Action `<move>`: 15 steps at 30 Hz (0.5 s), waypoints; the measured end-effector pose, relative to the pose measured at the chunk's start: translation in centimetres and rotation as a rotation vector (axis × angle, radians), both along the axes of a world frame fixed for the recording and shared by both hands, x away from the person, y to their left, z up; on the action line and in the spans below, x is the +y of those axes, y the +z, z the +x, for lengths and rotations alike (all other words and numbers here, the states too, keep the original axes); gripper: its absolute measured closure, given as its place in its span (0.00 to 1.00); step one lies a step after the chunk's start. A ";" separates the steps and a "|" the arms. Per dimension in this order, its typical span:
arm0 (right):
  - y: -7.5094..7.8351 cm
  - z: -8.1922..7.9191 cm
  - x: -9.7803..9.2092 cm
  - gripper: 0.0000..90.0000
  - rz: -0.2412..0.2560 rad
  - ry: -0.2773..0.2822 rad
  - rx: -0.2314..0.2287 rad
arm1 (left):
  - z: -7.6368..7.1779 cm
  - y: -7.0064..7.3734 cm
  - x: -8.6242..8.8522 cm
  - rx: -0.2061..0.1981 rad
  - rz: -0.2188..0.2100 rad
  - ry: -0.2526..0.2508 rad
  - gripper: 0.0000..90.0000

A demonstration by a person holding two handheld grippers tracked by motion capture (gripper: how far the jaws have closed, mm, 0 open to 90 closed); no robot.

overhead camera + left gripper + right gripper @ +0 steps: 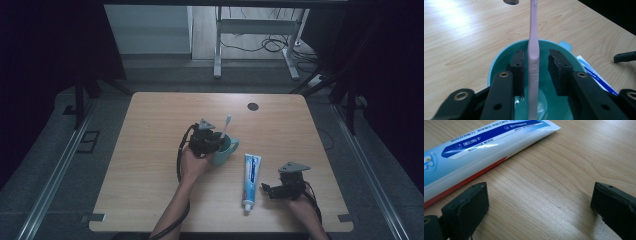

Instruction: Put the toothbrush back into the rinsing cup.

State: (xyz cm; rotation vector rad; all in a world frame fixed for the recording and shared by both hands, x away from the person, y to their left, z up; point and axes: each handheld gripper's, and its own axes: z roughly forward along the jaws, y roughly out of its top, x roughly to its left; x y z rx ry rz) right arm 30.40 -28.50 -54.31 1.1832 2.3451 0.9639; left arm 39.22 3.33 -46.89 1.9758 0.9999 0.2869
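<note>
A teal cup (pixel 229 151) stands near the middle of the wooden table. A pale pink toothbrush (pixel 226 125) stands upright in it, head up. My left gripper (pixel 218 143) reaches into the cup (pixel 499 62), open, with the toothbrush handle (pixel 533 50) between its jaws. The handle lies close against one pad, with a gap to the other. A blue and white toothpaste tube (pixel 251 177) lies flat to the right of the cup, cap toward the front edge. My right gripper (pixel 266 189) rests low on the table just right of the tube (pixel 474 150), its jaws (pixel 536 195) wide open and empty.
A dark round hole (pixel 253 106) sits in the tabletop at the back. Bare wood lies on the table's left half and far right. Beyond the table stand a desk frame and cables on the floor.
</note>
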 end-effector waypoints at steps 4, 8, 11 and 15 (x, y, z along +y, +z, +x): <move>0.0 0.0 0.0 0.01 0.001 -0.002 0.000 | -0.2 0.5 0.0 -0.018 0.014 0.000 0.64; 0.0 0.0 0.0 0.01 0.002 -0.003 0.001 | -0.4 0.8 0.0 -0.026 0.021 -0.003 0.56; 0.0 0.0 0.0 0.01 0.002 -0.003 0.001 | -0.7 1.1 0.1 -0.035 0.025 -0.003 0.51; 0.0 0.0 0.0 0.01 0.001 -0.002 0.000 | -0.9 1.6 0.2 -0.043 0.032 -0.016 0.46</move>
